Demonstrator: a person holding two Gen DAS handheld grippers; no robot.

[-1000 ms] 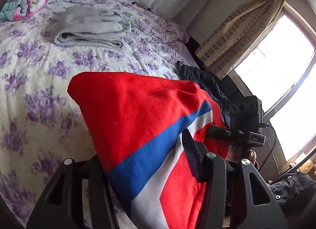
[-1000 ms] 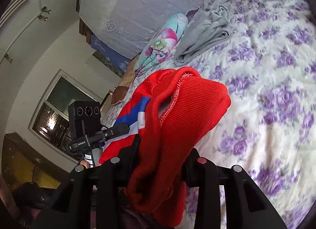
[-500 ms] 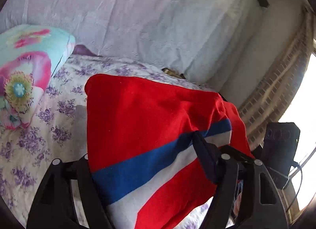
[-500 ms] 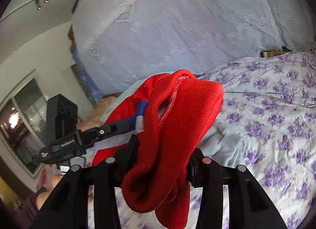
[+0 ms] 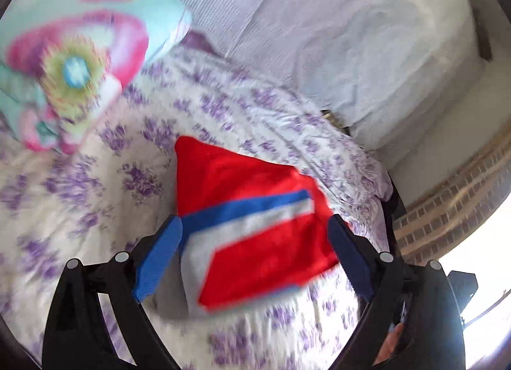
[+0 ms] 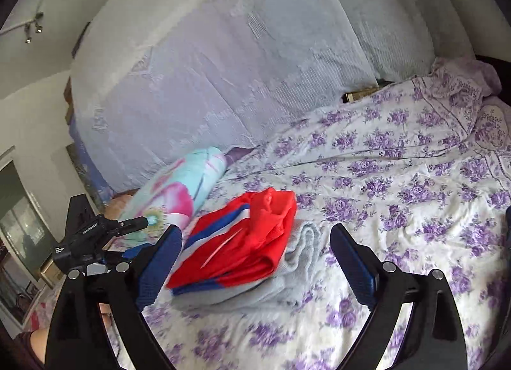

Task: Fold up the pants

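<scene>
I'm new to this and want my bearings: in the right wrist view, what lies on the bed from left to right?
Pillow → red pants → grey garment under them → bare bedspread.

Bright daylight, one blurry picture

The left wrist view is smeared with blur, and the window (image 5: 485, 306) glares white at its right edge. The right wrist view is sharper. Both bend round, with dark corners and soft shadows on the bed (image 6: 399, 185).
</scene>
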